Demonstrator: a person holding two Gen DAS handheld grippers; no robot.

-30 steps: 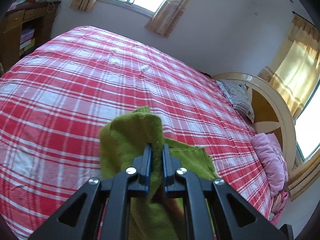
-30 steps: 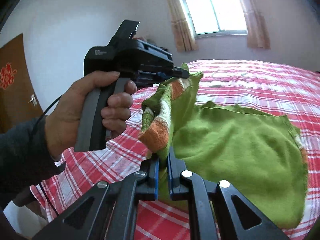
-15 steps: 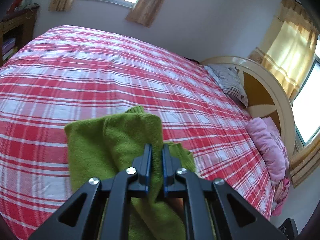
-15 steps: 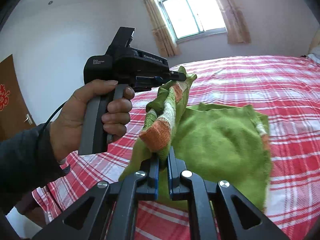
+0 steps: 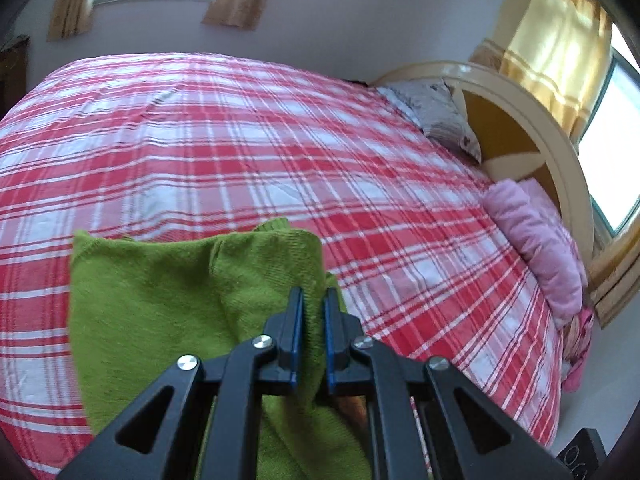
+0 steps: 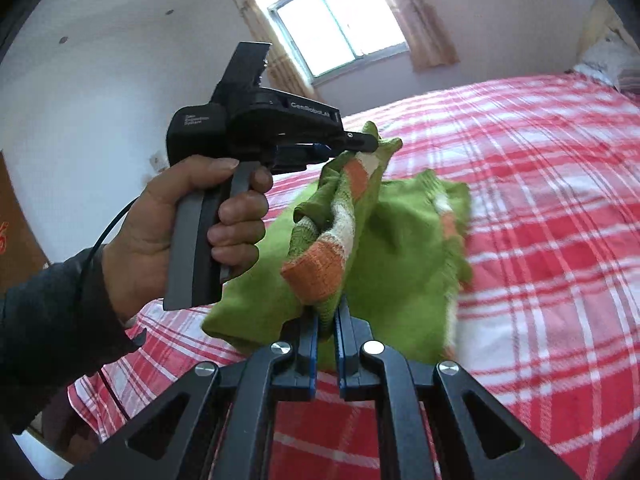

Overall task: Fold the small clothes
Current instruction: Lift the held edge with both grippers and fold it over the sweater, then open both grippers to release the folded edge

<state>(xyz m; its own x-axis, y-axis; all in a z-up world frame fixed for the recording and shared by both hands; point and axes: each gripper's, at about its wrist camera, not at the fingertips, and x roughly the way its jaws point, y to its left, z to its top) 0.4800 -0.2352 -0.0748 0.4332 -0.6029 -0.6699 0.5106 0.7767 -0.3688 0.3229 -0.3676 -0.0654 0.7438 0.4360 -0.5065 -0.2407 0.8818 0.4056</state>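
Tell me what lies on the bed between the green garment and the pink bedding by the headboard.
Nothing: in the left wrist view only bare red plaid bedspread runs from the green garment to the pink bedding.

A red-and-white plaid bedspread (image 5: 248, 152) covers the bed. At its head stands a curved cream headboard (image 5: 560, 152), with a grey pillow (image 5: 440, 116) and a pink blanket (image 5: 536, 240) beside it. Beige curtains (image 6: 428, 32) flank a bright window (image 6: 340, 16).
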